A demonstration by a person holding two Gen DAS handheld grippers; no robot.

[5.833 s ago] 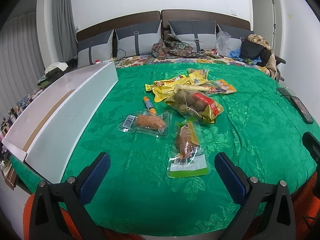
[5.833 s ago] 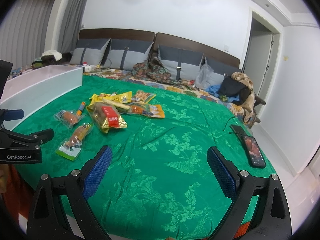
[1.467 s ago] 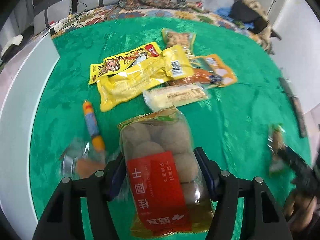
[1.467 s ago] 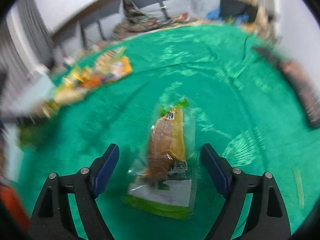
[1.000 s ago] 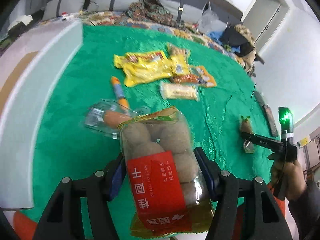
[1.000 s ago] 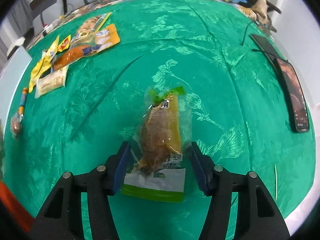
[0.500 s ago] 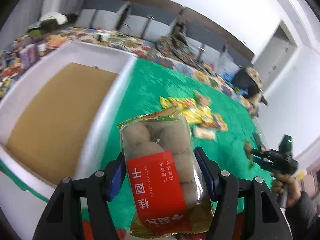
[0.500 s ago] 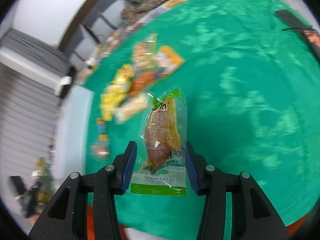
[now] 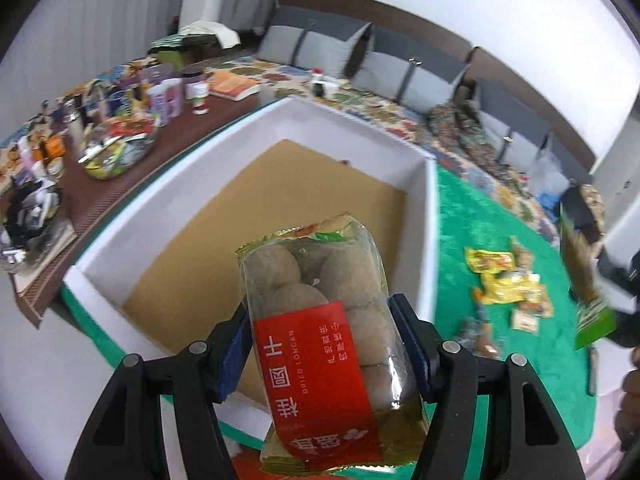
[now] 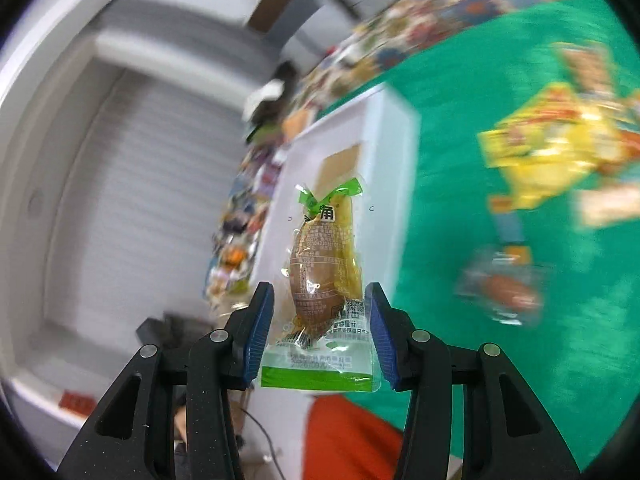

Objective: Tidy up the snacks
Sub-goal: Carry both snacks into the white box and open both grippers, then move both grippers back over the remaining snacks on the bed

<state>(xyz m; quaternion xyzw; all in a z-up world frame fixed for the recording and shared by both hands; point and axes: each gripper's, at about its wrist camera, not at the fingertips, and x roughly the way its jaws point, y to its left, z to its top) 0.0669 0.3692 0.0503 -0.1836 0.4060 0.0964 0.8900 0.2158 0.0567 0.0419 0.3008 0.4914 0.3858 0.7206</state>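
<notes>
My left gripper [image 9: 324, 344] is shut on a clear bag of dried longan with a red label [image 9: 320, 320] and holds it above the near edge of a white box [image 9: 428, 216] with a brown cardboard floor. My right gripper [image 10: 320, 320] is shut on a clear green-edged packet with a brown snack [image 10: 320, 276], held in the air facing the same white box [image 10: 384, 152]. That packet also shows at the right edge of the left wrist view [image 9: 580, 276]. Yellow and orange snack packets [image 9: 508, 284] lie on the green bedspread [image 9: 472, 216].
A side table [image 9: 132, 168] left of the box carries bottles, jars and a bowl. Grey pillows [image 9: 320, 48] and a brown headboard stand at the back. In the right wrist view a clear packet [image 10: 504, 288] and yellow packets [image 10: 556, 152] lie blurred on the spread.
Both grippers have swung left with their packets toward the white box. The left gripper now hangs over the box's near edge; the right wrist view now faces the box.
</notes>
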